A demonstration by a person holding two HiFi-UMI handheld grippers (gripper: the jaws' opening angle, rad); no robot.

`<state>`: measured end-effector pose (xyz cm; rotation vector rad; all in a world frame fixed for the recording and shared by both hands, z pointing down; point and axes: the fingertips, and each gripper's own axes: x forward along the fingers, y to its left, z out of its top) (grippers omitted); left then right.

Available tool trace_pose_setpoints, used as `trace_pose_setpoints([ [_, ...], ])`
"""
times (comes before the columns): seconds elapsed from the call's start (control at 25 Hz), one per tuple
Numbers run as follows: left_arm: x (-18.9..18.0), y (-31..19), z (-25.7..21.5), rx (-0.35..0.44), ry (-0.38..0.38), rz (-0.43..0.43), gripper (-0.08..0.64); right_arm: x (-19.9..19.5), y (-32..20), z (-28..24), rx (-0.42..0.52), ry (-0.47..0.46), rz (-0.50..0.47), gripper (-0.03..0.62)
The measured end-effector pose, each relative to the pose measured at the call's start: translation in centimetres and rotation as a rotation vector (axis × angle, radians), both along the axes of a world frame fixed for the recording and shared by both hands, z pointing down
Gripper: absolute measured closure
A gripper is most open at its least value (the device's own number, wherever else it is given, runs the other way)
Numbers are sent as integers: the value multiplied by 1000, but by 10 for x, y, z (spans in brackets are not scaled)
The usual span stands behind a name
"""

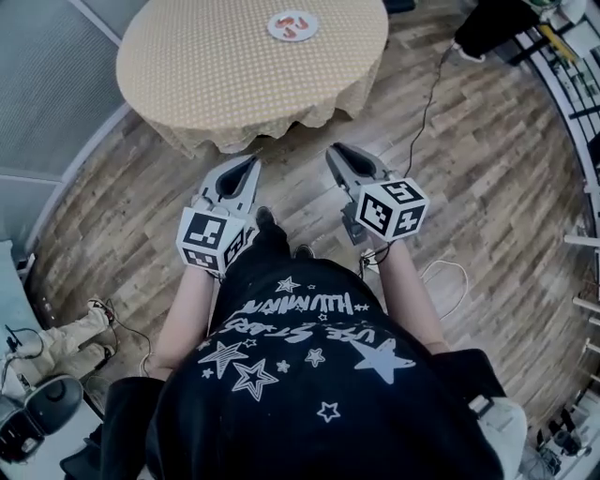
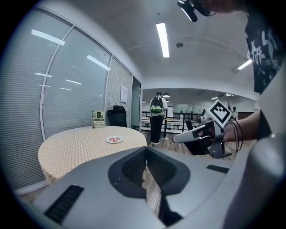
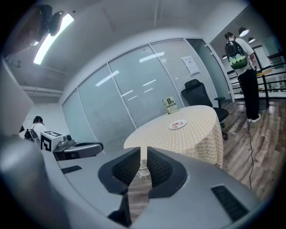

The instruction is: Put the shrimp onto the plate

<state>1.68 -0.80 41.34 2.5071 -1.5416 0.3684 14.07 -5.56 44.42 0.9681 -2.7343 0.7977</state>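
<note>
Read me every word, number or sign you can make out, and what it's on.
"8": on the sign card on the table; the smaller lines under it are blurred.
Black shirt: white lettering among stars, upside down, unreadable.
Paper notice on the glass wall: too small.

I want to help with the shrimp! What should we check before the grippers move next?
1. Plate on the round table: ok.
2. Shrimp left to move: cannot tell; red pieces already lie on the plate, none seen elsewhere.
3. Left gripper empty: ok, shut on nothing.
4. Right gripper empty: ok, shut on nothing.
5. Close enough to the table: not ok, both grippers hang over the floor.
</note>
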Motion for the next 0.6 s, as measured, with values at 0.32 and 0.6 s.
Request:
trace_pose_setpoints([
  [0.32,11,50,-18,43,-17,-65,551,-9,45,-8,32,-86,-108,534],
  [0.6,12,53,-23,60,-8,-68,551,-10,57,-19,74,-72,-123,534],
])
